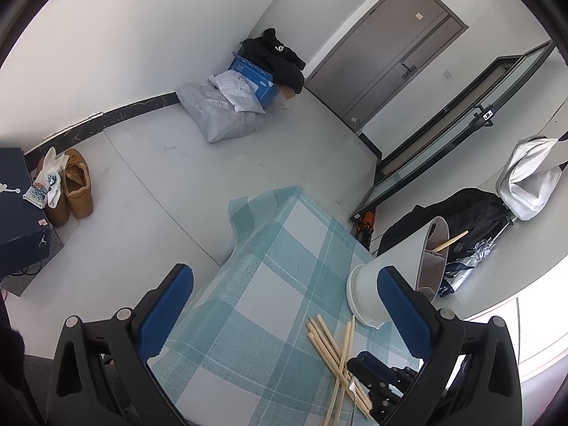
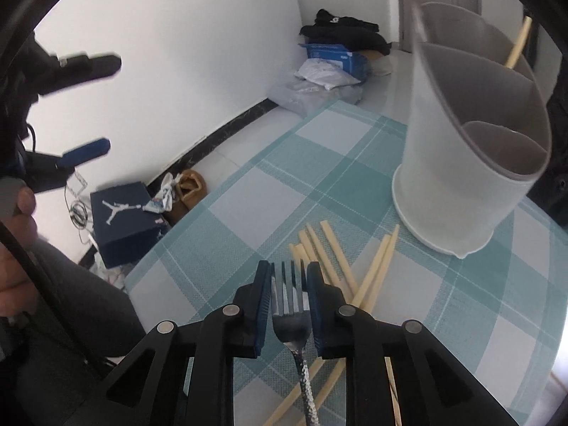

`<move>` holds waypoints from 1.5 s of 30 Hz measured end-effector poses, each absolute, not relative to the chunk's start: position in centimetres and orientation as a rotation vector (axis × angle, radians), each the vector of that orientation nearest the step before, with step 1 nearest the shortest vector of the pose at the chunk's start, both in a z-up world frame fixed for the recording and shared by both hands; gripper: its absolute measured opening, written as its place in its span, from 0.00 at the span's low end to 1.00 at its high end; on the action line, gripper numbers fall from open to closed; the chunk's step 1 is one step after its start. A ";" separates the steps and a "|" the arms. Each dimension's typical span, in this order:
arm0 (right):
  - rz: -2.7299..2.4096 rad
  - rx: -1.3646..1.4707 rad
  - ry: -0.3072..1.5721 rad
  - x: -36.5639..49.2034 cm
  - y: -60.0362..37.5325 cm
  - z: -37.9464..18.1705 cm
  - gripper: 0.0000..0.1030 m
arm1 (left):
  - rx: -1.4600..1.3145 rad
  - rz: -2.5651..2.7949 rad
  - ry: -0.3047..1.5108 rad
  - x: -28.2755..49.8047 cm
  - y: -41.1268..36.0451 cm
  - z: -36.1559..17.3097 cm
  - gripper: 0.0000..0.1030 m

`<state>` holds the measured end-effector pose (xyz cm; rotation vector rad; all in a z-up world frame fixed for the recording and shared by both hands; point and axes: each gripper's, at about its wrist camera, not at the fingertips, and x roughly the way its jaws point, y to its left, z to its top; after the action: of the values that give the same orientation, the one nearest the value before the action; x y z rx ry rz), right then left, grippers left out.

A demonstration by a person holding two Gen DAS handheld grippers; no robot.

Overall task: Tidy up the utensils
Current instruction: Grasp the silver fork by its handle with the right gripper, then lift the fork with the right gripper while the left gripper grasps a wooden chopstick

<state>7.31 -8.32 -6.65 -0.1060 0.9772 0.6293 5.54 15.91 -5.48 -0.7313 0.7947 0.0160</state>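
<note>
My right gripper (image 2: 289, 277) is shut on a metal fork (image 2: 290, 305), pads against the sides of its head, tines pointing forward, held above the teal checked tablecloth (image 2: 269, 191). Several pale chopsticks (image 2: 335, 255) lie crossed on the cloth just beyond it. A white utensil holder (image 2: 461, 177) with grey compartments stands at the right; one chopstick (image 2: 518, 44) leans in its far compartment. My left gripper (image 1: 285, 273) is open and holds nothing, hovering over the cloth's (image 1: 262, 284) left part, with the holder (image 1: 397, 266) behind its right finger and the chopsticks (image 1: 330, 340) below.
The table edge falls to a grey floor on the left. On the floor are a navy shoebox (image 2: 124, 220), brown shoes (image 1: 76, 188) and bags with a blue box (image 1: 230, 106) in the corner. Dark jackets (image 1: 461, 213) lie behind the holder. A hand (image 2: 17, 209) grips the left tool.
</note>
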 end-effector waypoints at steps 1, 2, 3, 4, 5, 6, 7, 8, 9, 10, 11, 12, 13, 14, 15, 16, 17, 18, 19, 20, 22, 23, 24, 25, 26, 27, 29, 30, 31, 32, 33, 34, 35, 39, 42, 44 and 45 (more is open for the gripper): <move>0.621 -0.075 0.973 7.4 -9.1 -6.4 0.18 | -0.725 0.014 0.799 5.6 15.6 -5.6 0.99; 0.614 -0.039 0.970 7.5 -9.9 -6.1 0.18 | -0.718 0.015 0.803 5.6 15.4 -5.6 0.99; 0.605 -0.020 0.964 7.6 -10.5 -5.9 0.18 | -0.709 0.017 0.807 5.6 15.0 -5.6 0.99; 0.594 -0.002 0.957 7.7 -11.1 -5.8 0.18 | -0.699 0.017 0.813 5.7 14.7 -5.7 0.99; 0.587 0.022 0.949 7.7 -11.8 -5.6 0.18 | -0.687 0.017 0.821 5.8 14.2 -5.7 0.99; 0.579 0.045 0.947 7.8 -12.4 -5.5 0.18 | -0.671 0.016 0.830 5.9 13.8 -5.8 0.99; 0.568 0.073 0.944 8.0 -13.1 -5.4 0.18 | -0.654 0.013 0.840 5.9 13.3 -6.0 0.99; 0.563 0.096 0.939 8.0 -13.7 -5.2 0.18 | -0.635 0.011 0.850 6.0 12.9 -6.1 0.99; 0.553 0.120 0.928 8.1 -14.4 -5.0 0.18 | -0.612 0.009 0.864 6.1 12.3 -6.3 0.99; 0.544 0.139 0.919 8.1 -15.0 -4.8 0.18 | -0.587 0.005 0.879 6.2 11.8 -6.5 0.99; 0.533 0.167 0.909 8.2 -15.8 -4.6 0.18 | -0.563 0.002 0.895 6.3 11.3 -6.6 0.99; 0.522 0.191 0.901 8.3 -16.5 -4.4 0.18 | -0.532 -0.001 0.918 6.4 10.7 -6.9 0.99; 0.515 0.214 0.894 8.4 -17.2 -4.3 0.18 | -0.511 -0.012 0.937 6.5 10.2 -7.2 0.99; 0.505 0.240 0.884 8.5 -18.0 -4.1 0.18 | -0.501 -0.026 0.956 6.6 9.7 -7.5 0.99; 0.493 0.262 0.874 8.5 -18.6 -3.9 0.18 | -0.498 -0.045 0.976 6.6 9.3 -7.8 0.99; 0.481 0.292 0.866 8.6 -19.3 -3.8 0.18 | -0.503 -0.073 1.006 6.7 8.8 -8.4 0.99; 0.473 0.327 0.863 8.7 -20.1 -3.8 0.18 | -0.510 -0.097 1.030 6.7 8.5 -8.7 0.99; 0.463 0.351 0.860 8.8 -20.6 -3.8 0.18 | -0.524 -0.122 1.055 6.7 8.2 -9.2 0.99; 0.449 0.374 0.854 8.9 -21.2 -3.8 0.18 | -0.535 -0.136 1.078 6.8 7.7 -9.6 0.99; 0.440 0.395 0.849 8.9 -21.8 -3.8 0.18 | -0.545 -0.144 1.102 6.8 7.4 -9.9 0.98; 0.427 0.430 0.842 8.9 -23.0 -3.7 0.18 | -0.580 -0.142 1.134 6.9 7.2 -10.7 0.95; 0.424 0.442 0.838 8.7 -23.6 -3.6 0.18 | -0.586 -0.137 1.148 7.0 6.9 -11.0 0.93; 0.423 0.454 0.832 8.7 -23.9 -3.6 0.18 | -0.580 -0.125 1.161 7.2 6.4 -11.1 0.92; 0.422 0.464 0.831 8.7 -24.1 -3.7 0.18 | -0.566 -0.106 1.171 7.3 6.0 -11.2 0.91; 0.422 0.468 0.831 8.8 -24.4 -3.7 0.18 | -0.557 -0.097 1.179 7.3 5.6 -11.2 0.86; 0.421 0.469 0.826 8.8 -24.5 -3.6 0.18 | -0.552 -0.096 1.186 7.4 5.2 -11.3 0.81; 0.423 0.470 0.815 8.8 -24.7 -3.5 0.18 | -0.532 -0.094 1.196 7.6 4.4 -11.2 0.80; 0.429 0.470 0.815 9.0 -24.8 -3.7 0.18 | -0.511 -0.085 1.203 7.7 4.0 -11.2 0.78; 0.434 0.465 0.814 8.9 -24.8 -3.6 0.18 | -0.483 -0.065 1.212 7.8 3.6 -11.4 0.75; 0.438 0.462 0.811 8.9 -24.8 -3.5 0.18 | -0.478 -0.056 1.218 7.9 3.4 -11.5 0.68; 0.442 0.459 0.809 8.8 -24.9 -3.4 0.18 | -0.486 -0.053 1.229 8.0 3.3 -11.8 0.63; 0.445 0.455 0.807 8.8 -24.9 -3.4 0.18 | -0.498 -0.046 1.243 8.1 3.3 -12.1 0.62; 0.447 0.449 0.804 8.8 -24.8 -3.3 0.18 | -0.508 -0.033 1.252 8.2 3.4 -12.4 0.57; 0.452 0.445 0.803 8.7 -24.8 -3.4 0.18 | -0.533 -0.018 1.223 8.4 3.9 -12.1 0.45; 0.452 0.450 0.803 8.7 -24.9 -3.4 0.18 | -0.550 -0.011 1.234 8.8 3.7 -12.4 0.26; 0.450 0.451 0.800 8.8 -25.0 -3.3 0.18 | -0.539 -0.003 1.258 9.1 3.1 -12.8 0.14; 0.448 0.451 0.800 8.8 -25.0 -3.3 0.18 | -0.532 -0.005 1.262 9.2 2.8 -12.8 0.14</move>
<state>8.80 -24.96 -3.31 0.4510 0.7996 0.4483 9.21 2.84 -12.76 -0.5325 1.2617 -0.0055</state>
